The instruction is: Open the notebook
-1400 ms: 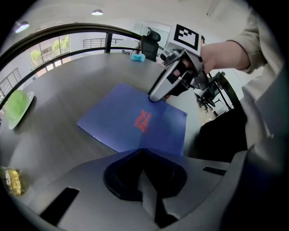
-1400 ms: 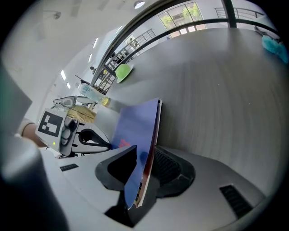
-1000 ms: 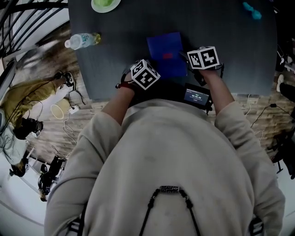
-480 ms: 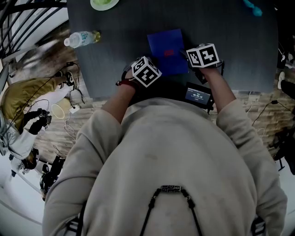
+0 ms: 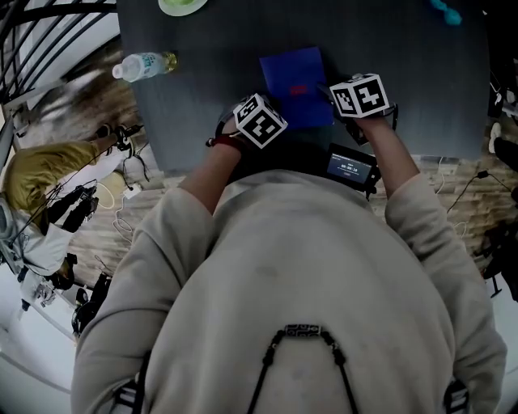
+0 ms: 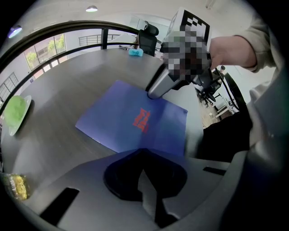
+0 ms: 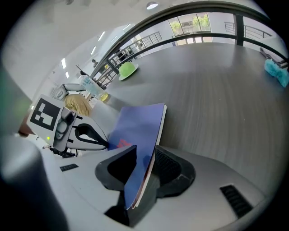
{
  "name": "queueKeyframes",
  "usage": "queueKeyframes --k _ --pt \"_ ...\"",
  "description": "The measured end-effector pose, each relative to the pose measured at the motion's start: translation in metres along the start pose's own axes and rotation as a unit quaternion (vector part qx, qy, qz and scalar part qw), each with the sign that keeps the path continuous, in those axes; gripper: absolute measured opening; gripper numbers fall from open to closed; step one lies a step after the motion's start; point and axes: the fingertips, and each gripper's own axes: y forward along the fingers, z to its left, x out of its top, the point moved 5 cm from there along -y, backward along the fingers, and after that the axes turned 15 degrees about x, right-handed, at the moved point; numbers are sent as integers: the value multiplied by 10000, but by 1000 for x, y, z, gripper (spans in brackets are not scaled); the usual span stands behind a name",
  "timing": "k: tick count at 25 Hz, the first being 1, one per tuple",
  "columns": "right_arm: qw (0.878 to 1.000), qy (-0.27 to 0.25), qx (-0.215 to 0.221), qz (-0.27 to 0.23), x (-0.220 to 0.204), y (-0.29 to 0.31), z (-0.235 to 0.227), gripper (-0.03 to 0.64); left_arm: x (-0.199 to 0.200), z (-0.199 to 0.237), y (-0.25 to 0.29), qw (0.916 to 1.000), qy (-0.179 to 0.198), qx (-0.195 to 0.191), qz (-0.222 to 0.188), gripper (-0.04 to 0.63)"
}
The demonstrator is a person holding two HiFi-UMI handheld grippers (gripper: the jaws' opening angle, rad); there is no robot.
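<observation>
2 grippers at blue notebook [image 5: 295, 81]: right gripper [image 7: 144, 157] fingers clamp its edge, left gripper [image 6: 142, 158] fingers closed at near corner. Green plate [image 5: 184, 6], cut off by frame, and bottle [image 5: 144, 67] lie well apart.

Dark table [image 5: 202, 97], wood-plank floor [image 5: 453, 182], windows [image 7: 194, 22] behind.
</observation>
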Motion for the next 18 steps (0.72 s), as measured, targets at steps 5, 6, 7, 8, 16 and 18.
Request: queueKeyframes --k 5,6,7,8,16,18 --pt "9994 -67 297 -185 -1 -2 5 118 2 -1 0 9999 144 37 -18 -2" --pt "9990 -70 379 -238 0 -3 7 118 2 -1 0 9999 163 39 -18 -2" --pt "9985 -74 461 -299 2 -4 9 118 1 -1 0 9998 174 39 -18 -2" --pt "9978 -80 545 -368 5 -7 12 118 2 0 0 9998 178 38 -21 -2" --pt "9915 -450 1076 -585 20 -20 49 118 3 -3 -1 9997 227 6 -46 -2" --pt "9893 -567 1191 -618 23 -21 58 118 3 -2 -1 9997 241 10 -62 0"
